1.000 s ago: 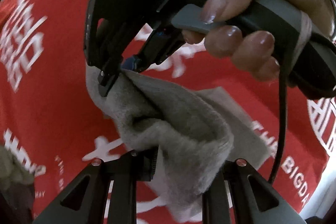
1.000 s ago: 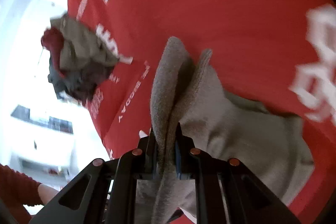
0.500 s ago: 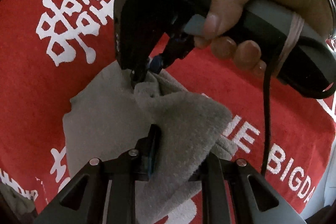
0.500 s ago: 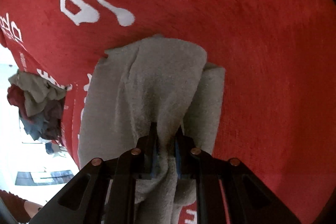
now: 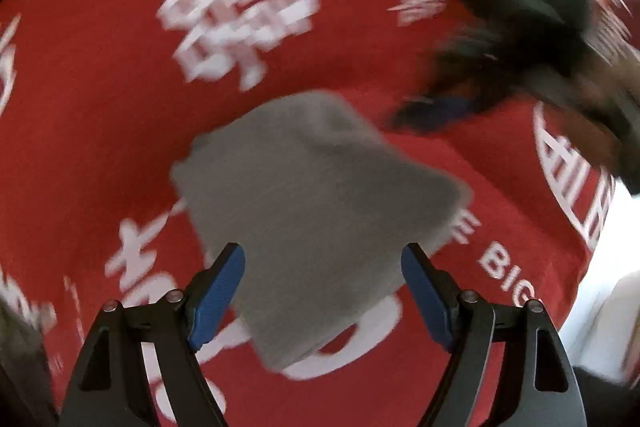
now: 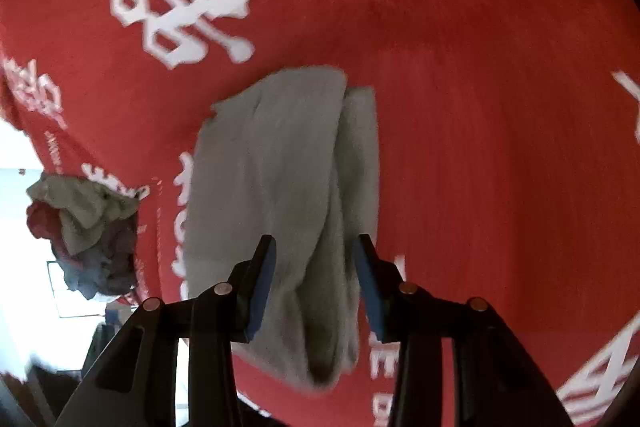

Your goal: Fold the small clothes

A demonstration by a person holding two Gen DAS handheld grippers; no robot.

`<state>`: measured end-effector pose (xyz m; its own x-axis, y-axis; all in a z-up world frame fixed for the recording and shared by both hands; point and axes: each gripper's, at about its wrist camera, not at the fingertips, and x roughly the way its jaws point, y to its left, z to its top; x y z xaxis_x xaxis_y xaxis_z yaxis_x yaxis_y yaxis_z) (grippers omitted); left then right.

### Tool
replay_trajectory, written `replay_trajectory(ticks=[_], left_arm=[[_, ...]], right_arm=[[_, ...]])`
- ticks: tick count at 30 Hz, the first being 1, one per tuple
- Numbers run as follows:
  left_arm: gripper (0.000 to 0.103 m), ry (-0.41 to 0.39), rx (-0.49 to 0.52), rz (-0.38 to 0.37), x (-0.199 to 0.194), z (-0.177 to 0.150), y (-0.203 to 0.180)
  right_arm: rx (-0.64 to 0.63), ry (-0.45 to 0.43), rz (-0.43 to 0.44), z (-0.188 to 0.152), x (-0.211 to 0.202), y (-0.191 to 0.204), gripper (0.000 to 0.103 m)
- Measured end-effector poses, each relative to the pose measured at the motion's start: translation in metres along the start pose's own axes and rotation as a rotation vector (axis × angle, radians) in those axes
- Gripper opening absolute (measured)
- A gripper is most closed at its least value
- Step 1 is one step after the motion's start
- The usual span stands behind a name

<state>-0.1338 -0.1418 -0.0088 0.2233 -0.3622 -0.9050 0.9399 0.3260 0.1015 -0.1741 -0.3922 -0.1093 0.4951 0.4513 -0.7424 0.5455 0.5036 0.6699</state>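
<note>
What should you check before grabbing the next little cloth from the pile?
1. Grey cloth lies folded on the red tablecloth: ok.
2. Left gripper has let go, jaws opening, pads clear of the cloth: ok.
3. Right gripper has let go, jaws opening, cloth between them but not pinched: ok.
4. Fold edges lined up: not ok, one layer sticks out at the side.
5. Pile of clothes waiting at the table's edge: ok.
6. Which piece in the pile is easiest to grab: cannot tell.

Smearing into dark blur at upper right of left wrist view: right gripper (image 5: 500, 39); jaw stance unreadable. Blurring too: grey cloth (image 5: 316, 211) edges.
</note>
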Motion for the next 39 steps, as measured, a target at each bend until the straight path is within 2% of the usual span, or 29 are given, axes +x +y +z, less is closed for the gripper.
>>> replay_trajectory(ticks=[3, 4, 7, 11, 15, 17, 19, 21, 25, 26, 29, 31, 32, 33, 37, 39], left_arm=[[0.082, 0.075, -0.197, 0.012, 0.018, -0.004, 0.049], [0.082, 0.089, -0.229, 0.021, 0.025, -0.003, 0.06], [0.082, 0.14, -0.282, 0.036, 0.051, -0.004, 0.084], [0.082, 0.196, -0.207, 0.037, 0.078, -0.017, 0.074], [0.082, 0.233, -0.189, 0.015, 0.089, -0.039, 0.055], [0.082, 0.237, -0.232, 0.007, 0.089, -0.044, 0.054], [0.082, 0.241, -0.261, -0.005, 0.09, -0.045, 0.058], [0.082, 0.246, -0.266, -0.014, 0.092, -0.045, 0.059], [0.083, 0.247, -0.25, -0.004, 0.092, -0.045, 0.056], [0.083, 0.25, -0.257, -0.006, 0.092, -0.045, 0.056], [0.083, 0.257, -0.272, -0.01, 0.093, -0.046, 0.059], [0.083, 0.26, -0.273, -0.008, 0.092, -0.045, 0.059], [0.083, 0.263, -0.272, -0.006, 0.092, -0.044, 0.059], [0.083, 0.263, -0.273, -0.006, 0.093, -0.041, 0.062], [0.083, 0.266, -0.294, -0.022, 0.095, -0.041, 0.066], [0.083, 0.268, -0.299, -0.022, 0.097, -0.042, 0.067]], right_arm=[[-0.014, 0.025, 0.033, -0.024, 0.003, 0.004, 0.044], [-0.02, 0.037, 0.039, -0.029, 0.007, 0.007, 0.043], [-0.048, 0.1, -0.01, -0.037, 0.032, 0.017, 0.007], [-0.107, 0.076, -0.033, -0.041, 0.022, 0.028, 0.006], [-0.048, 0.135, -0.131, -0.06, 0.036, -0.007, 0.006], [0.004, 0.146, -0.102, -0.065, 0.04, -0.022, 0.006], [0.032, 0.11, -0.061, -0.061, 0.03, -0.025, 0.009], [0.047, 0.051, -0.069, -0.054, 0.016, -0.022, 0.014], [0.101, -0.07, -0.015, -0.013, -0.004, -0.023, 0.043], [0.11, -0.079, -0.002, -0.001, 0.0, -0.021, 0.044], [0.128, -0.077, 0.037, 0.036, 0.023, -0.017, 0.044], [0.148, -0.026, 0.027, 0.054, 0.044, -0.019, 0.04], [0.151, -0.008, 0.028, 0.06, 0.052, -0.019, 0.018], [0.137, 0.003, 0.01, 0.064, 0.056, -0.014, 0.014], [0.021, -0.007, -0.103, 0.063, 0.049, 0.003, 0.008], [0.04, 0.016, -0.156, 0.063, 0.058, -0.006, 0.008]])
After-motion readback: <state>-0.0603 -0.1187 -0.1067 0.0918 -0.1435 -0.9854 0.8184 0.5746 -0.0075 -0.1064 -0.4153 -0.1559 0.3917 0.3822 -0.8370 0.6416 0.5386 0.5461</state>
